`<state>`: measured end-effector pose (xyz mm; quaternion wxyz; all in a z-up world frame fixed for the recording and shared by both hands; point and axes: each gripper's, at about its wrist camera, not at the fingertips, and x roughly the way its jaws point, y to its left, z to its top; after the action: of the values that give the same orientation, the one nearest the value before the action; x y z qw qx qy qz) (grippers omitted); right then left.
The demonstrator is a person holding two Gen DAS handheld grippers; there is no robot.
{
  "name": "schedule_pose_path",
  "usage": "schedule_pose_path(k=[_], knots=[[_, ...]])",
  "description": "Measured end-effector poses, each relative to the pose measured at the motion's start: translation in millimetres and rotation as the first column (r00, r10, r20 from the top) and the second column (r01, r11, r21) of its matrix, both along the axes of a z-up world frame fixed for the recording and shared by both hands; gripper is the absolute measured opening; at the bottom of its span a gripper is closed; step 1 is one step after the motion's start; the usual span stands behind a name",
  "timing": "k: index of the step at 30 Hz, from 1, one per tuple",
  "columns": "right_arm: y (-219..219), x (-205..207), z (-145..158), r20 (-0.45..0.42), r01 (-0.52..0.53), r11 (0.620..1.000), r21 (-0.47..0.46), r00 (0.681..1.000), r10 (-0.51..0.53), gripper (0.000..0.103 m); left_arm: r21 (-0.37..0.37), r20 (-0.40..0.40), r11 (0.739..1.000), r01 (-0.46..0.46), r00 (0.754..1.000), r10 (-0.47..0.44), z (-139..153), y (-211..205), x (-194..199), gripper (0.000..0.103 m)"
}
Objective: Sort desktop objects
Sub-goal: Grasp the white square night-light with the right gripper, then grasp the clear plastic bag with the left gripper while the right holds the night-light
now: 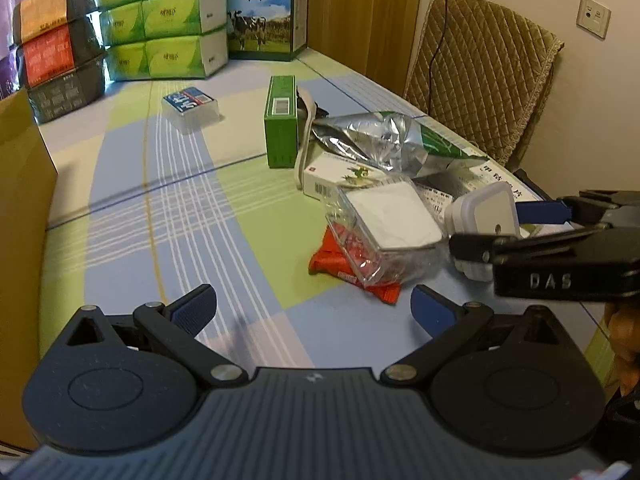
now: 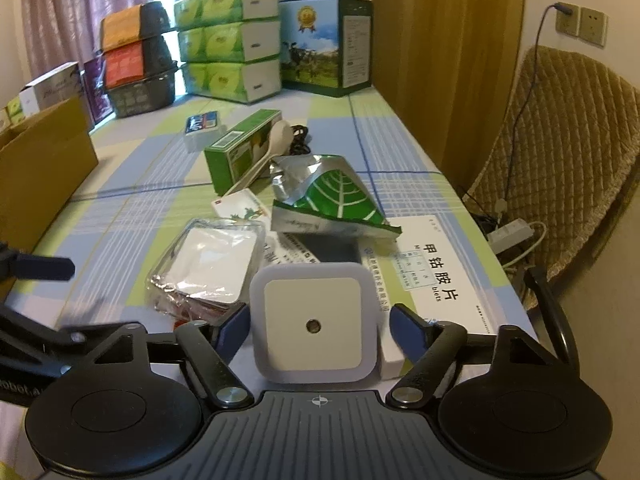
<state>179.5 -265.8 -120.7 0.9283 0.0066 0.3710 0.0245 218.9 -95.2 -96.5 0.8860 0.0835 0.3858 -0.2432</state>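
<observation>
Right gripper (image 2: 316, 330) straddles square white plug-in night light (image 2: 316, 326), fingers beside it, contact unclear; cannot tell if gripped. Light at 6 o'clock edge of desk (image 2: 132, 184) clutter. Left gripper (image 1: 314, 306) spread wide, empty. Step: picking light. Next: confirm grip, carry toward brown cardboard box (image 2: 44, 152) at 9 o'clock, probably.

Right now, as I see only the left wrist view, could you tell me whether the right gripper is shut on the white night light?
Observer: No. In the right wrist view the right gripper straddles the night light, with a gap at its right pad.
Operator: Does anything crowd that side?
Observer: A large white medicine box lies flat there, reaching beneath the right finger.
Operator: Is there anything past the table edge?
Observer: A white power strip shows between the table and the chair.
</observation>
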Motion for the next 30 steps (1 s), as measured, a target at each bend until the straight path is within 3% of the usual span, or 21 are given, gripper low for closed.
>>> schedule_pose_path(k=[3, 17, 30], knots=[[1.1, 0.1, 1.2, 0.004, -0.004, 1.0, 0.003, 1.0, 0.004, 0.062, -0.007, 0.002, 1.0, 0.008, 1.0, -0.008, -1.9, -2.6, 0.3, 0.102], [-1.3, 1.8, 4.0, -0.022, -0.051, 0.975, 0.217, 0.998, 0.057, 0.062, 0.029, 0.054, 0.999, 0.038, 0.998, -0.039, -4.3, -11.9, -1.4, 0.102], [-17.8, -8.7, 21.2, 0.089, 0.083, 0.99, 0.116, 0.992, -0.094, 0.062, -0.003, 0.123, 0.997, 0.081, 0.989, -0.08, -4.2, -38.9, 4.3, 0.101]])
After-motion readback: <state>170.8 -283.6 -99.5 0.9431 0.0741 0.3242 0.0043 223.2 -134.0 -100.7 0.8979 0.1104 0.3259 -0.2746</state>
